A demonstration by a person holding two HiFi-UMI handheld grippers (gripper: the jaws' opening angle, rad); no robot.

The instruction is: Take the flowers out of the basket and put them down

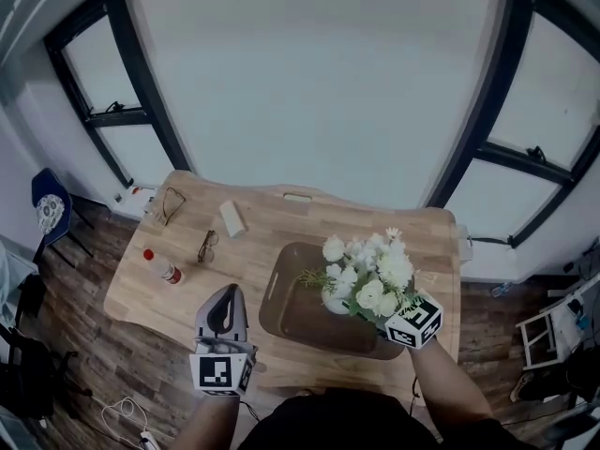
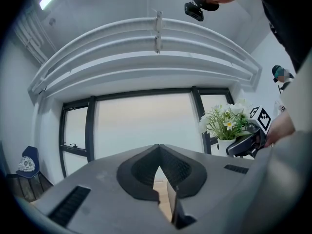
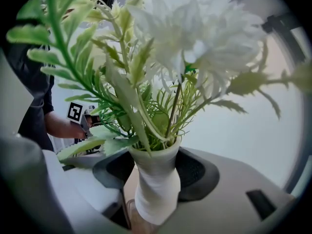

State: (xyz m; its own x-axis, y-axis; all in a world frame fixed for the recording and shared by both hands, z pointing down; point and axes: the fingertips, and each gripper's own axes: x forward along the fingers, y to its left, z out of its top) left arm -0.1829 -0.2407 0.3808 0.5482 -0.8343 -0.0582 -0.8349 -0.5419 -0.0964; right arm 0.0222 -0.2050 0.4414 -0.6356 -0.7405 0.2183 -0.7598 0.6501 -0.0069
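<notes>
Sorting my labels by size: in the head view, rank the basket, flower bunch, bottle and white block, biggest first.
1. basket.
2. flower bunch, though it stands taller, nearer the camera, which may enlarge it.
3. bottle and white block: too alike to rank.

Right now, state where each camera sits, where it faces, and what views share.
Head view: on the person's head, steeply down at table, basket, flowers; left forearm, right forearm, left gripper, right gripper show.
Left gripper view: on left gripper, along its shut empty jaws toward the window; right hand shows.
Right gripper view: on right gripper, along jaws clamped on the white vase; left forearm shows.
Shared: all see the flowers; each gripper view sees the other gripper.
</notes>
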